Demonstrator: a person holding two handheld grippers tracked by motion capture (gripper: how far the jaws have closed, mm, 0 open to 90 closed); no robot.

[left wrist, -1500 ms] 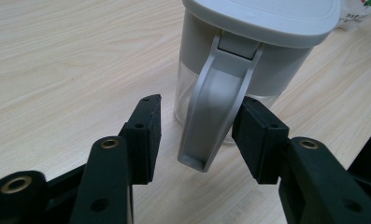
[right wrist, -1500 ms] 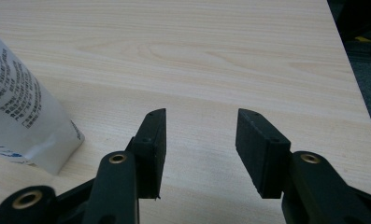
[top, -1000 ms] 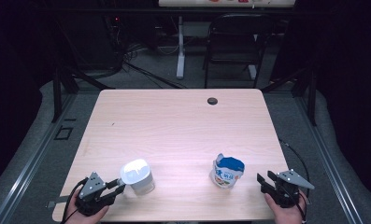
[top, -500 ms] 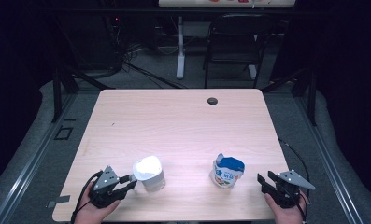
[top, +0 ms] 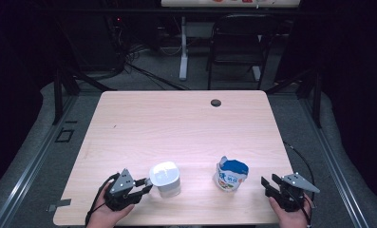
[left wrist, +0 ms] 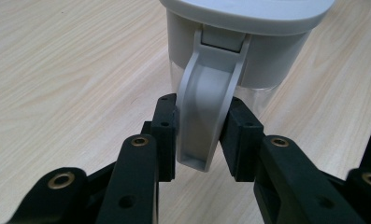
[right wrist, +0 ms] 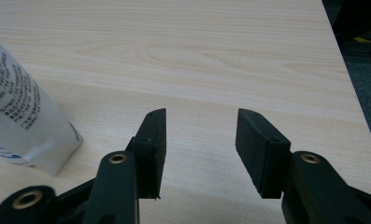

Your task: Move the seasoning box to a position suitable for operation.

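High view: white jug (top: 165, 178) sits upright near the table's (top: 176, 123) near edge, left of centre, with the left gripper (top: 146, 184) at its left side; blue-and-white pouch (top: 231, 174) stands to its right, well apart, and the right gripper (top: 267, 183) hangs just right of the pouch, not touching it. Step in hand looks like carrying the jug by its handle toward the pouch, so my advice: hold the jug level, slide rather than lift if the grip feels loose, and stop short of the pouch so it doesn't tip. Left gripper view: the jaws stand about half wide with the grey handle (left wrist: 211, 102) between them, both pads (left wrist: 167, 135) pressed flat against its sides low down, near its free end; lid rim above, clear body behind. A grip that low on a tapered handle may let the jug swing, so I'd keep the wrist steady and avoid twisting. Right gripper view: its own gripper (right wrist: 200, 140) has jaws roughly half apart with nothing but bare table between them; the pouch (right wrist: 22, 116) is off to the left of the left jaw, near but apart. Next it probably needs to close on the pouch's side; square the jaws to it first, since the soft wall will crumple.
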